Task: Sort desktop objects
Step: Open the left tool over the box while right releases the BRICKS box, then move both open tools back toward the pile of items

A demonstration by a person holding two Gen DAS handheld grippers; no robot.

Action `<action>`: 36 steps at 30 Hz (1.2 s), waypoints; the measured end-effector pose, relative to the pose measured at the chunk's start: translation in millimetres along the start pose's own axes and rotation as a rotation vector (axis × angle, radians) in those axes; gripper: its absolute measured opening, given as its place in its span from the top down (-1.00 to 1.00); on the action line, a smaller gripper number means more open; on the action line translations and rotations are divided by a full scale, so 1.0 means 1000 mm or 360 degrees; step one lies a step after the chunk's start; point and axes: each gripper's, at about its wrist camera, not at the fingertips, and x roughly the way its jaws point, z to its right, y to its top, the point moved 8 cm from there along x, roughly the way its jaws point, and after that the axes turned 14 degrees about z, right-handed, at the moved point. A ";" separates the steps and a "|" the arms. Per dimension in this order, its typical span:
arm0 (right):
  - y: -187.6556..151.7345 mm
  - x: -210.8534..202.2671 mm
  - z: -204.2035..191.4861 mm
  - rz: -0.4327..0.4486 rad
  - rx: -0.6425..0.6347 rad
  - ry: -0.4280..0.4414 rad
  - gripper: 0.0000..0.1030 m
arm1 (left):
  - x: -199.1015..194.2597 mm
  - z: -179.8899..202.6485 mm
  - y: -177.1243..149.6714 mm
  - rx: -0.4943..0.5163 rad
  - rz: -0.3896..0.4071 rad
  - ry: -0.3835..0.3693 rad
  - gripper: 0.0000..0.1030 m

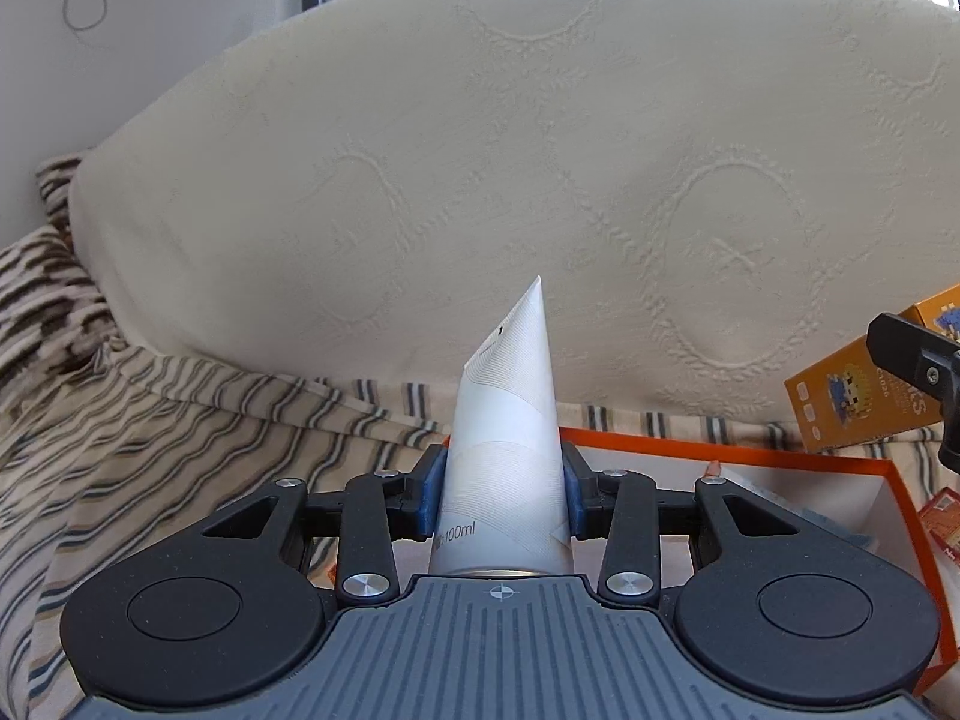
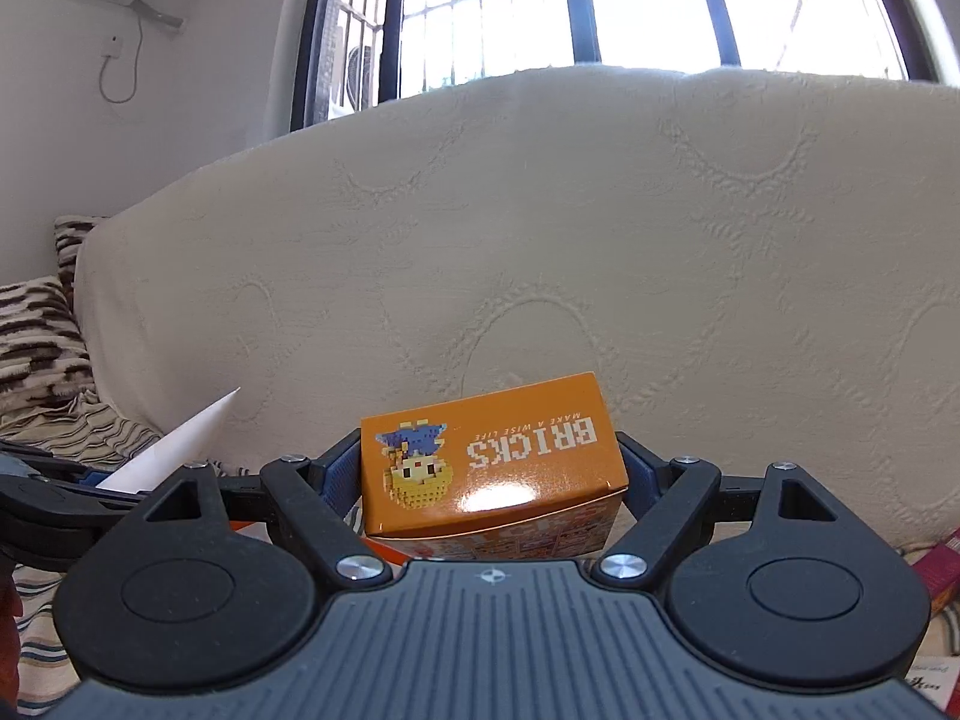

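Note:
My left gripper [image 1: 503, 489] is shut on a white 100ml tube [image 1: 507, 432] that points up and away, held above an orange-rimmed white box [image 1: 720, 447]. The tube's tip also shows in the right wrist view [image 2: 180, 441] at the left. My right gripper [image 2: 492, 480] is shut on an orange BRICKS box [image 2: 492, 468], printed upside down, held in the air. The same orange box shows at the right edge of the left wrist view [image 1: 864, 396], with part of the right gripper in front of it.
A large cream quilted cushion [image 1: 510, 180] fills the background above a striped bedsheet [image 1: 180, 420]. A brown-striped pillow [image 2: 36, 336] lies at the left. Small red-orange packets [image 1: 942, 510] lie right of the box. A barred window [image 2: 510, 12] is behind.

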 end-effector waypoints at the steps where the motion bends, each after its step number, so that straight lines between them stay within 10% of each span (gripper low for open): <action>1: -0.004 0.001 -0.003 -0.0009 -0.0008 0.0009 -0.65 | 0.004 -0.001 -0.002 0.0000 -0.0006 -0.0006 0.24; 16: -0.055 0.019 -0.022 -0.0188 -0.0065 0.0040 -0.68 | 0.034 0.015 -0.043 0.0068 -0.0107 -0.0003 0.17; 21: -0.065 0.027 -0.020 -0.0248 -0.0098 -0.0046 -0.90 | 0.039 0.011 -0.044 0.0040 -0.0087 0.0009 -0.79; 36: -0.051 0.007 -0.011 -0.0167 -0.0067 -0.0068 -0.94 | 0.017 0.017 -0.019 0.0031 0.0035 -0.0020 -0.81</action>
